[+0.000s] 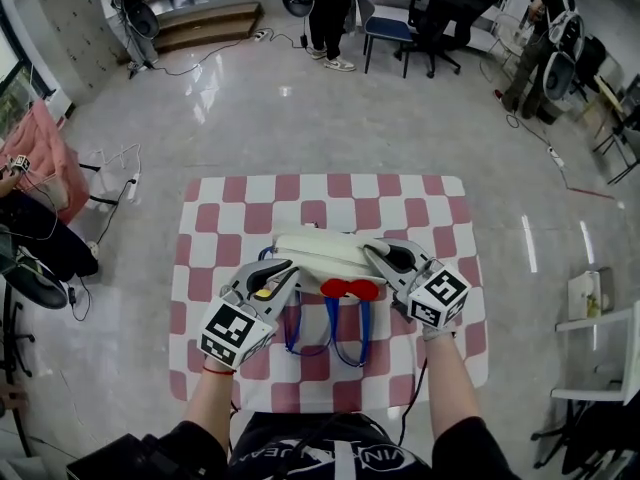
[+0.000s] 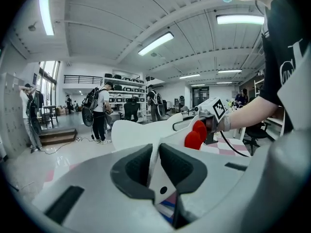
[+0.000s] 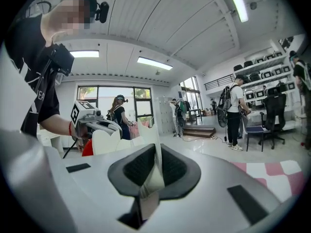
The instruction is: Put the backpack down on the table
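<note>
A white backpack (image 1: pixel 316 249) with a red bow (image 1: pixel 349 289) and blue straps (image 1: pixel 330 330) is held up over the red-and-white checked table (image 1: pixel 245 200). My left gripper (image 1: pixel 284 269) is shut on its left upper edge, my right gripper (image 1: pixel 376 253) on its right upper edge. In the left gripper view the jaws (image 2: pixel 154 152) pinch a white flap of the backpack (image 2: pixel 136 132), with the bow (image 2: pixel 194 133) and the right gripper (image 2: pixel 214 111) beyond. In the right gripper view the jaws (image 3: pixel 158 162) clamp a white flap (image 3: pixel 151 139); the left gripper (image 3: pixel 90 118) shows at left. Whether the bag's base touches the table is hidden.
The table stands on a shiny grey floor. A white stand (image 1: pixel 600 340) is at the right and a pink cloth (image 1: pixel 45 158) at the left. People, office chairs (image 1: pixel 434 13) and wooden steps (image 1: pixel 205 23) are at the far end of the room.
</note>
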